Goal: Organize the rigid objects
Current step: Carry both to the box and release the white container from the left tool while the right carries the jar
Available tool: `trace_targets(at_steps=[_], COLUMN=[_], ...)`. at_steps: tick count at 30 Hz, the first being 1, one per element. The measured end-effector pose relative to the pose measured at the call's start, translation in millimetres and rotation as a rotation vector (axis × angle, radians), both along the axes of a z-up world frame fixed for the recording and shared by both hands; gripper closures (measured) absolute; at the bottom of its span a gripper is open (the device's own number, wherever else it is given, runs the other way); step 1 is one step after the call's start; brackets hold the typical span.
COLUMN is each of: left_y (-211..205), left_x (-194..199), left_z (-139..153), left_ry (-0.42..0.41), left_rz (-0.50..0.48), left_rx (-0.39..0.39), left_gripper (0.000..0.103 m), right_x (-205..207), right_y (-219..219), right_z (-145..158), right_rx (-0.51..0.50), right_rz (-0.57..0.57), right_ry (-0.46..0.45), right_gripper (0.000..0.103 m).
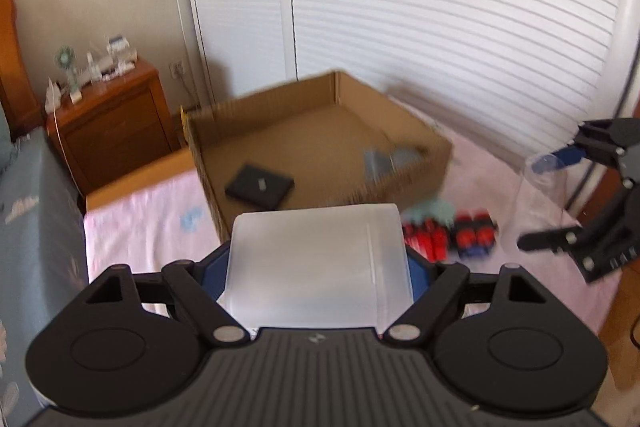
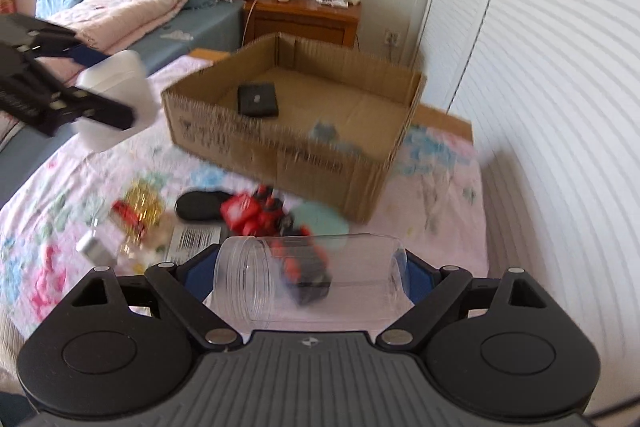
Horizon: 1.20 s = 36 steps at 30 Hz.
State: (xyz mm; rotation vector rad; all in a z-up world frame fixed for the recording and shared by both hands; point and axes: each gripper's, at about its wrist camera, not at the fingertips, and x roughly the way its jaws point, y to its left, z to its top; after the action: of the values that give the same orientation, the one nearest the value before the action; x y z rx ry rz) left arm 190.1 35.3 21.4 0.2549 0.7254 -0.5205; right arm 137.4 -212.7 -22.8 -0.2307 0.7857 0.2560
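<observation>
Above one cardboard box (image 2: pixel 296 143), two tools: left tool (image 1: pixel 320 259) grasping one white container (image 1: pixel 316 267), right tool (image 2: pixel 310 279) one clear jar (image 2: pixel 312 283).

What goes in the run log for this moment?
left tongs: gripping frosted container | right tongs: gripping clear jar | cardboard box: ahead

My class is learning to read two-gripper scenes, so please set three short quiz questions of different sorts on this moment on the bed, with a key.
1. True or false: the cardboard box holds a flat black item.
2. What does the left gripper hold? A) a frosted white container; B) a red toy; C) nothing.
3. Fill in: the right gripper grips a clear plastic ____ lying sideways between its fingers.

Key: 1 true. 2 A. 3 jar; the red toy robot seen through it lies on the bedspread.
</observation>
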Motion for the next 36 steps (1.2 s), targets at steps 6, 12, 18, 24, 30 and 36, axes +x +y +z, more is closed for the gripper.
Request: trace_targets(at_steps=[6,12,18,24,30,36], left_y=[-25.0,-43.7,-53.4,-55.7,-52.1,-33.3], left_x=[57.7,115.0,158.4,193.0,203.8,175.3], left_z=[12.7,9.7,-2.4,-21.7,-35.1,-14.9], left_ry=[-0.005,0.007,0.018,0.037,0.018,-0.004], left_rz=[-0.005,0.029,0.074,0.135,0.215,0.198], left_rx=[-0.007,-0.003,-0.013,-0.02,-0.031,-0.053], left_gripper=[0.021,0.021,0.021,0.021,0.014,0.005], right_x=[36.2,81.5,113.0,128.3,139.5,145.0], right_y=[-1.2,-0.5,1.1,6.7,8.2,11.2], right_z=[26.6,43.0,41.1,33.5,29.9,31.9], right_rx=[-0.006,0.002,0.004,-0.011,-0.014,-0.002], right_rz=[0.019,0.041,0.044,0.041,0.025,0.023], right_ry=[-0.048,-0.073,-0.064,-0.05,-0.036,-0.03], right_gripper=[0.01,0.01,0.01,0.01,0.01,0.01])
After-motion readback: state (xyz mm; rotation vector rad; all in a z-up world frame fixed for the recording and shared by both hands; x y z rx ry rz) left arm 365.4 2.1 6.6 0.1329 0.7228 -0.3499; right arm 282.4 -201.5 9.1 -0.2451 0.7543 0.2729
